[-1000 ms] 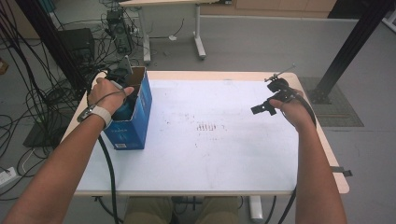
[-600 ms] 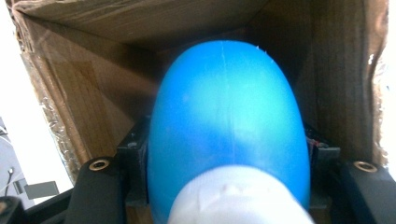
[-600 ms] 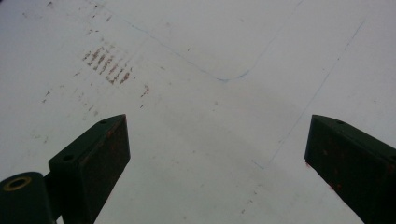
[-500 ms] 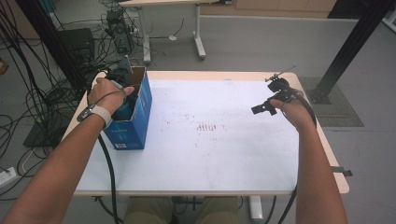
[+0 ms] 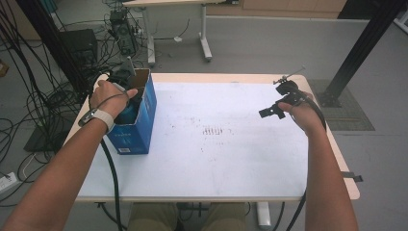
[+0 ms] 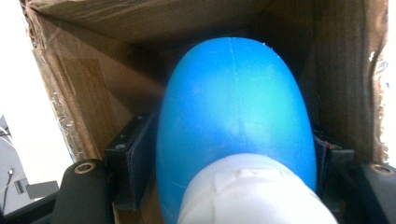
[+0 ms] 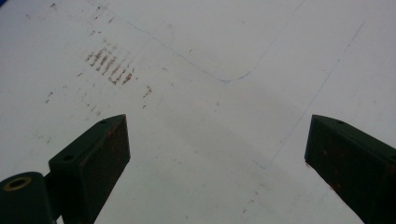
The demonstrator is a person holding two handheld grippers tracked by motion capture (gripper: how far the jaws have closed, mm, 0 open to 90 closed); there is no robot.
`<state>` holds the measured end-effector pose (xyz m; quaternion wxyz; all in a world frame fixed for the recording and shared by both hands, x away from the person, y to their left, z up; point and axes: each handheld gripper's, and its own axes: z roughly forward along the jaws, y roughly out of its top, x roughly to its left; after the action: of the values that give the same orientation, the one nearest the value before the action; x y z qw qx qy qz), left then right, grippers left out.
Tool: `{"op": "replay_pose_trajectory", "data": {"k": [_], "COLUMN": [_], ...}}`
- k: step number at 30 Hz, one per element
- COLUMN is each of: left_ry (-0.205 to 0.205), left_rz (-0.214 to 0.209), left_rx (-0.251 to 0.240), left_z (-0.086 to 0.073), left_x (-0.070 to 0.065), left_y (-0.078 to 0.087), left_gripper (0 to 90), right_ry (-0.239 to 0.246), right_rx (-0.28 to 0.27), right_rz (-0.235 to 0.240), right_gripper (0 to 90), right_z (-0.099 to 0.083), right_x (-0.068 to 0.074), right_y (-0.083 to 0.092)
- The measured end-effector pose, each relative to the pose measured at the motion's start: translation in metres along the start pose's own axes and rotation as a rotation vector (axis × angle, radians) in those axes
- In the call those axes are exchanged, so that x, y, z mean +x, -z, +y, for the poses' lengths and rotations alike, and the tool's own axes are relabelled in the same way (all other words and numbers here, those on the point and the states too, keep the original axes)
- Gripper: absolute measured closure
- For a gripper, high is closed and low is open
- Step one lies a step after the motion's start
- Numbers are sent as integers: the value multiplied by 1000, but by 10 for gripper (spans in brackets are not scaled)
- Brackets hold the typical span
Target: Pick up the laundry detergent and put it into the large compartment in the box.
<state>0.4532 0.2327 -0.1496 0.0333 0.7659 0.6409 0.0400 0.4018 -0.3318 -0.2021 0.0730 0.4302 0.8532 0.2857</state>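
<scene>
- Left gripper: reaches into the blue cardboard box at the table's nine-o'clock edge; its black jaws have just been opening and flank the bottle without a visible press.
- Bottle: smooth, rounded blue plastic with a ribbed white cap, lying inside the raw brown corrugated walls.
- Right gripper: at three o'clock, blocky matte jaws spread apart over the scuffed white tabletop.

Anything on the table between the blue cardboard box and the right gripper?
Nothing: in the high view, bare white tabletop with brownish scuff marks lies between the blue cardboard box and the right gripper.
</scene>
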Motion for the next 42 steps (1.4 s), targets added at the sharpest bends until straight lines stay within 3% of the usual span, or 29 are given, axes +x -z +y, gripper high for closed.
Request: {"op": "replay_pose_trajectory", "data": {"k": [23, 27, 42], "left_ry": [-29, -28, -57], "left_rz": [-24, -33, -25], "left_rx": [-25, -59, -48], "left_z": [-6, -12, -10], "left_x": [6, 8, 7], "left_y": [10, 14, 27], "left_gripper": [273, 266, 147], "right_ry": [1, 4, 0], "right_rx": [-2, -3, -5], "right_rz": [-2, -3, -8], "right_gripper": [67, 67, 67], "right_z": [-2, -1, -2], "right_x": [2, 2, 5], "right_y": [4, 5, 10]}}
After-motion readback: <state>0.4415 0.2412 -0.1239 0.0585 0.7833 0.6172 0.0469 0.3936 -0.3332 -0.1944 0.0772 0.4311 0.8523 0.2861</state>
